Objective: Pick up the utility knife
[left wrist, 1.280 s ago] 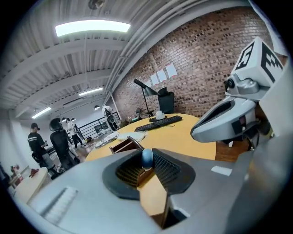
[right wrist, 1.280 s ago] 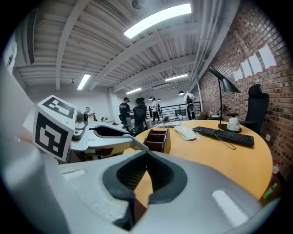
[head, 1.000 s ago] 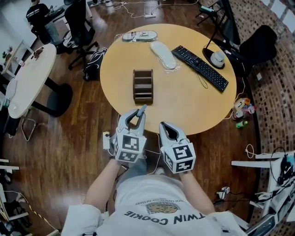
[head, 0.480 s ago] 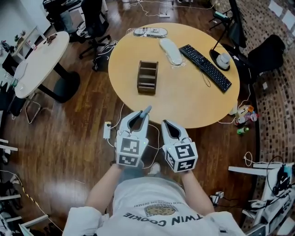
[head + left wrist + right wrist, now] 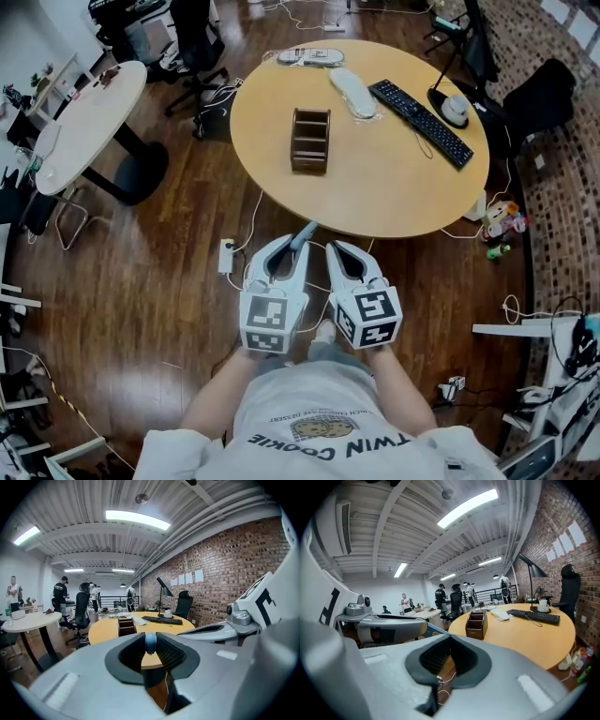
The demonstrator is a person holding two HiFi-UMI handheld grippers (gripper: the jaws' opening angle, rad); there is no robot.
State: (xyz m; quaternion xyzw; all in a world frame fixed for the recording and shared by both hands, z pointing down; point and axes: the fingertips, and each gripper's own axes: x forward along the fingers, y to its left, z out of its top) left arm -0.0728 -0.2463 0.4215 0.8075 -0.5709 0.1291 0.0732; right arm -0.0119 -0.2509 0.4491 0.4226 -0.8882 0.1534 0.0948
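At lower centre of the head view, over the wooden floor (image 5: 141, 281) and short of the desk (image 5: 375, 187): left gripper (image 5: 287, 247) and right gripper (image 5: 337, 251), side by side, almost touching, both pointed toward the top of the frame.

Left gripper: clenched on the knife (image 5: 303, 233). Blue-grey end of knife protruding past the fingertips, slanted toward upper right, just short of the desk's lower rim and not touching it. Confirmed in left gripper view: knife (image 5: 150, 644) at frame centre, rounded blue end pinched between the ribbed pads. Remainder of knife hidden inside the gripper.

Right gripper: clenched, nothing held. Confirmed in right gripper view: fingertips met at frame centre, only floor and a cable visible through the hollow behind them.

Desk: round, tan, upper centre of head view. Left of its centre: brown organizer (image 5: 310, 140), upright. Toward upper right: black keyboard (image 5: 422, 122), laid diagonally. Just left of keyboard: white oblong pad (image 5: 353, 92). Beyond keyboard, near the right rim: lamp (image 5: 454, 110). At the top rim: flat pale item, not identifiable.

On the floor, just left of the left gripper and below the desk's lower-left rim: power strip (image 5: 226, 255) with trailing cables. Upper left of frame: white table (image 5: 89, 122), well apart from the desk. Between the two, at the top: black chair (image 5: 192, 37). Along the lower edge: pale shirt (image 5: 319, 422) and both forearms behind the grippers.
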